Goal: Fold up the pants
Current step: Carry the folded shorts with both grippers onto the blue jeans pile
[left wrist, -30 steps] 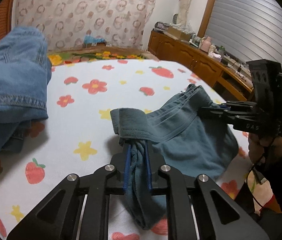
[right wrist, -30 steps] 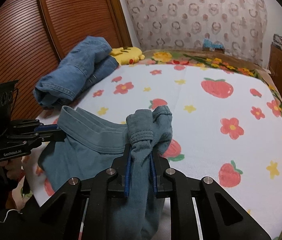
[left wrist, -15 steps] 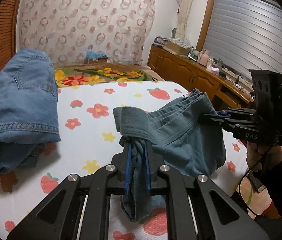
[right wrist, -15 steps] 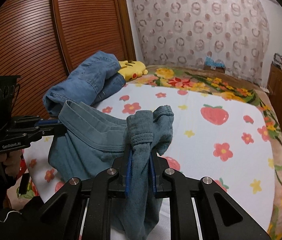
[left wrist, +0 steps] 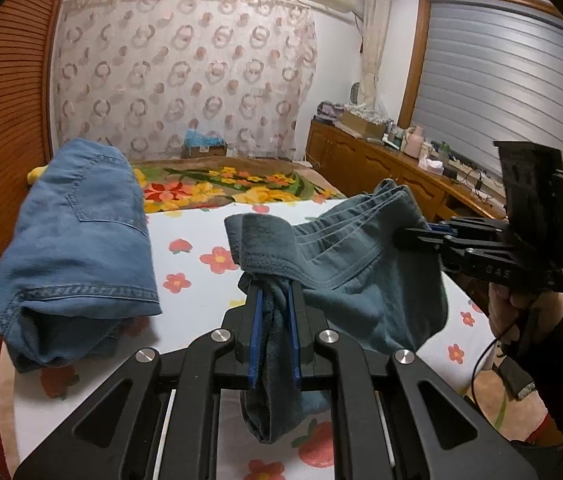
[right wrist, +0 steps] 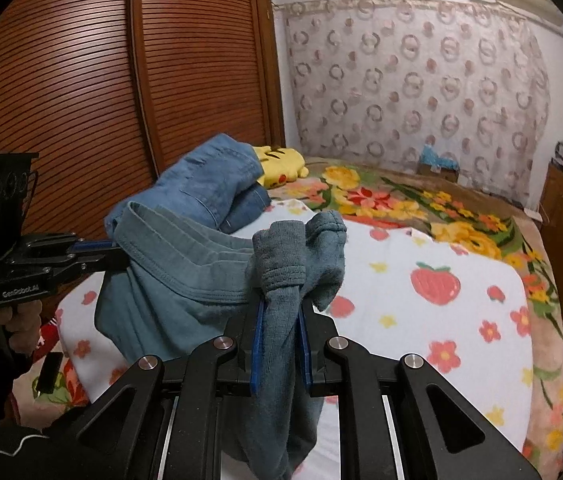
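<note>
The pair of teal-grey cotton pants (left wrist: 365,280) hung in the air above the near edge of the bed (left wrist: 197,292), stretched between the two handheld claws. The left gripper (left wrist: 275,320) had its blue-padded jaws clamped together on a bunched fold of the pants' fabric, with a tail of cloth drooping below the jaws. The right gripper (right wrist: 279,328) was likewise closed tight on another bunched part of the same garment, a cuffed hem curling over its tips. From the left wrist view the right gripper showed at the right side, held in a hand (left wrist: 521,312) with a dark sleeve; from the right wrist view the left gripper showed at the left edge, biting the stitched waistband.

The bed carried a white fleece blanket printed with red flowers and strawberries. Along its left edge, beside the brown slatted wooden wardrobe doors (right wrist: 121,92), lay a roughly folded pair of blue denim jeans (left wrist: 77,248). A yellow plush toy (right wrist: 281,162) rested touching the jeans toward the far left corner.
</note>
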Motion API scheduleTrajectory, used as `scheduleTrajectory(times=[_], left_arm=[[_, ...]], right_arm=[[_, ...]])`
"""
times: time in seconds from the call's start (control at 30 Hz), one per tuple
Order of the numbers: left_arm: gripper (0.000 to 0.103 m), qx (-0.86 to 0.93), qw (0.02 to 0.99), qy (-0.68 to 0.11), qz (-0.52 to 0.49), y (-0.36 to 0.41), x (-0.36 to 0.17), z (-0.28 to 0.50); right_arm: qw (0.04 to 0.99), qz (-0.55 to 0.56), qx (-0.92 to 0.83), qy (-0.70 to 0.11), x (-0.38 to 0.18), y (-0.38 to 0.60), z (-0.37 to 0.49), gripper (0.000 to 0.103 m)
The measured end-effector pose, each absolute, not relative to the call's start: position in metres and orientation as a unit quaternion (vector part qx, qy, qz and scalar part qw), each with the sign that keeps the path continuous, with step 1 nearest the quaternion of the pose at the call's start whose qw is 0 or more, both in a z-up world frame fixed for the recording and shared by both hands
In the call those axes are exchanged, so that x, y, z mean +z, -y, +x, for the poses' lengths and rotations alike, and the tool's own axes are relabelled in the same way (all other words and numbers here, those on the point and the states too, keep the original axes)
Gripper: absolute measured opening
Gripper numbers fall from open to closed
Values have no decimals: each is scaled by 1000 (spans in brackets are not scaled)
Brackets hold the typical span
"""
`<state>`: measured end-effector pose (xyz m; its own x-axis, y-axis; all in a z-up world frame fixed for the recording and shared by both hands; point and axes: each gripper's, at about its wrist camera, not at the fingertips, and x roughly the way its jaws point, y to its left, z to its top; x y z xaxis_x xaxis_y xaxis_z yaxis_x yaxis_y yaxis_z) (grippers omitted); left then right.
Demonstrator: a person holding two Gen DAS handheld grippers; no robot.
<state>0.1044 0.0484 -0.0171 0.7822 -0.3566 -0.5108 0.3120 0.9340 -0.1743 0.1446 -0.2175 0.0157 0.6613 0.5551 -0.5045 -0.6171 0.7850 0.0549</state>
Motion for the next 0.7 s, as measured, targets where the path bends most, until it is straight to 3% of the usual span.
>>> scheduleTrajectory(times=[0.7], left_arm=[[13,-57,965,-251,-49,-132,-2,133]], right_arm=[[881,-115,406,-215,41,136,243,15]])
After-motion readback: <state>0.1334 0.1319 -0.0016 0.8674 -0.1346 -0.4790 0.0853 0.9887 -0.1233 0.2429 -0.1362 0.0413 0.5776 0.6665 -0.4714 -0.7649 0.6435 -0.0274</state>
